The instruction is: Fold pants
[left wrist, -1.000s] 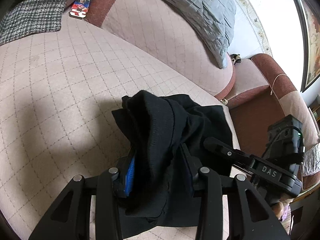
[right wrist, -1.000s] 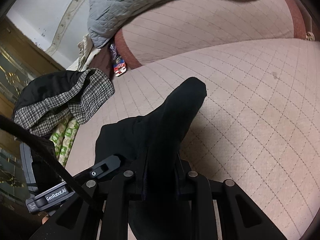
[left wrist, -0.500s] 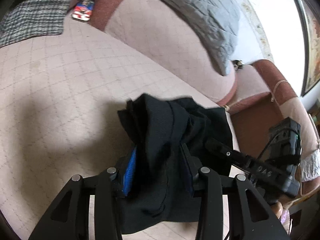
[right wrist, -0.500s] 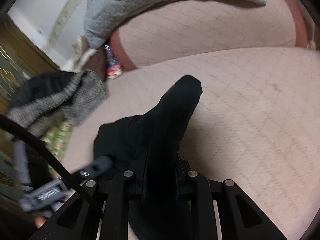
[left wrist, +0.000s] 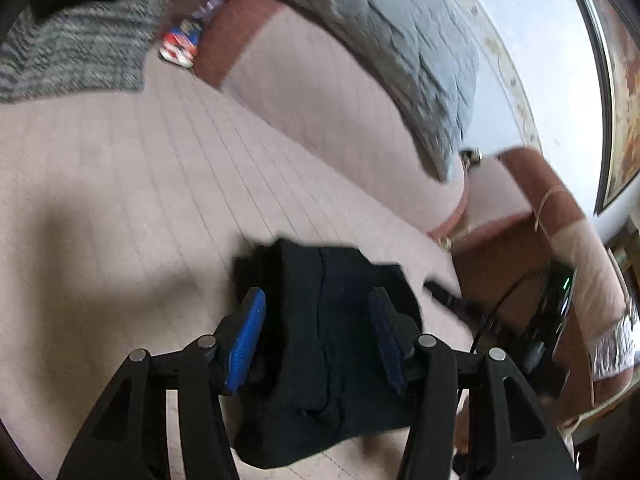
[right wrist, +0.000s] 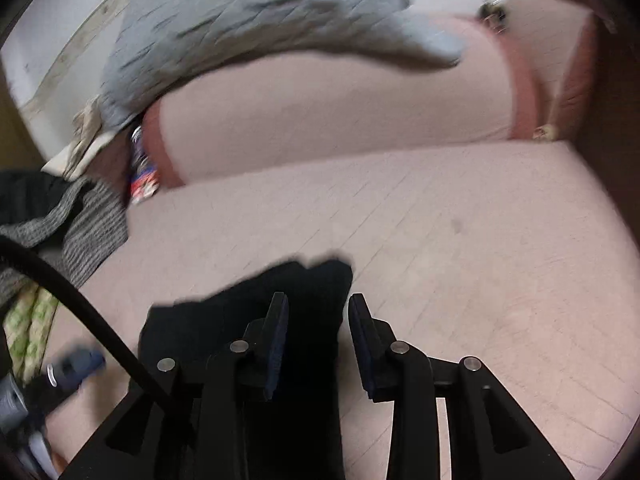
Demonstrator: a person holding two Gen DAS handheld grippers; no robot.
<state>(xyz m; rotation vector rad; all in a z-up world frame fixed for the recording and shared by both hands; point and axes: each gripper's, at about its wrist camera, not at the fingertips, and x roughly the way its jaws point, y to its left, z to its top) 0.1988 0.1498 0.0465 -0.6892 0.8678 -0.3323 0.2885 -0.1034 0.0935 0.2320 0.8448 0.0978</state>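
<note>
The pants (left wrist: 332, 344) are black, soft knit cloth, bunched into a thick rumpled bundle that lies on the sofa seat (left wrist: 132, 184), a pale pink quilted cushion stitched in a diamond grid, near its front edge. Behind the bundle rises the sofa's rounded backrest (left wrist: 320, 92) of the same quilted fabric, edged in reddish-brown. A grey quilted blanket (left wrist: 384, 28) is draped over the top of the backrest. A grey-and-black woven garment (left wrist: 76, 48) lies on the seat well to the far left of the pants. The left gripper (left wrist: 318, 328) has its blue-padded jaws spread wide, one on each side of the bundle; the cloth fills the gap, and whether the pads touch it cannot be told. The right gripper (right wrist: 318, 328) is also parted, with a fold of the pants (right wrist: 256, 320) lying between and under its fingers, not pinched. Both views are motion-blurred.
</note>
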